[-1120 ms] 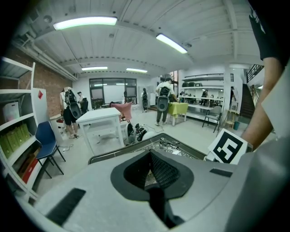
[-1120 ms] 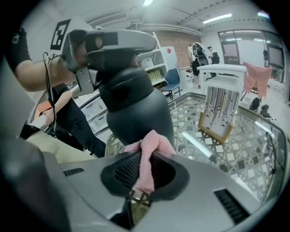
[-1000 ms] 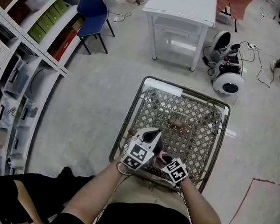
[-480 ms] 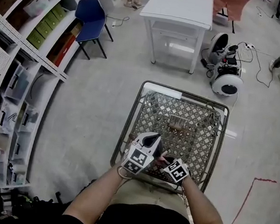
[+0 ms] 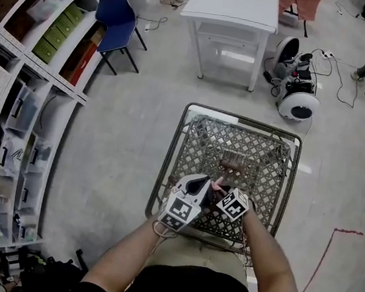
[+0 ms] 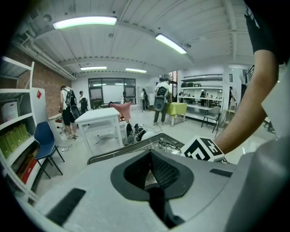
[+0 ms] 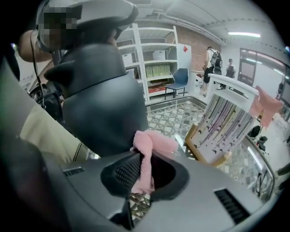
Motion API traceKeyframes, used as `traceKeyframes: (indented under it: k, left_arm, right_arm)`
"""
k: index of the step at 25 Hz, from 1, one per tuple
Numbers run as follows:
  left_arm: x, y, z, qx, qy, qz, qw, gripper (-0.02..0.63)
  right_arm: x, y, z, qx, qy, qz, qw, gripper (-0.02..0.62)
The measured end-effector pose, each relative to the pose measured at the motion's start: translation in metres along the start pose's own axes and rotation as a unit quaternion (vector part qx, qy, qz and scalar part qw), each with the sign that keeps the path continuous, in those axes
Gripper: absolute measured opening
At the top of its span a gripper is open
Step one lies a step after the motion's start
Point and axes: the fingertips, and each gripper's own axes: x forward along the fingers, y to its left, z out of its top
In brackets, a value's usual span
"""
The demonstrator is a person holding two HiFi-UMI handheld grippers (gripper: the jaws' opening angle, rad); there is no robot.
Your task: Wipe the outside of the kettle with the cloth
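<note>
One change: right gripper (image 7: 142,170) (clamping cloth (image 7: 153,144)) has moved forward.

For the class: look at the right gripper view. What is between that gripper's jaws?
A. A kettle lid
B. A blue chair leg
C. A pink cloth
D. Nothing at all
C: the right gripper has its jaws closed on a pink cloth, which bunches out past them beside the dark kettle.
</note>
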Motion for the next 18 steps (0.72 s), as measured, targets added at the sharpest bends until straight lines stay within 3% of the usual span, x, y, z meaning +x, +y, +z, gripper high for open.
traceKeyframes:
  k: [5, 11, 18]
  left_arm:
    - [0.003, -0.001, 0.002, 0.002, 0.000, 0.001, 1.0000, 0.008]
    - [0.004, -0.003, -0.001, 0.003, 0.001, 0.004, 1.0000, 0.008]
    - [0.004, -0.003, 0.000, 0.010, -0.001, 0.014, 0.9999, 0.009]
  right_arm:
    - [0.007, 0.012, -0.022, -0.015, 0.031, 0.028, 0.999, 0.043]
    - [0.007, 0.051, -0.045, 0.012, 0.033, 0.054, 0.998, 0.043]
    - [0.012, 0.114, -0.034, 0.026, 0.015, 0.093, 0.995, 0.043]
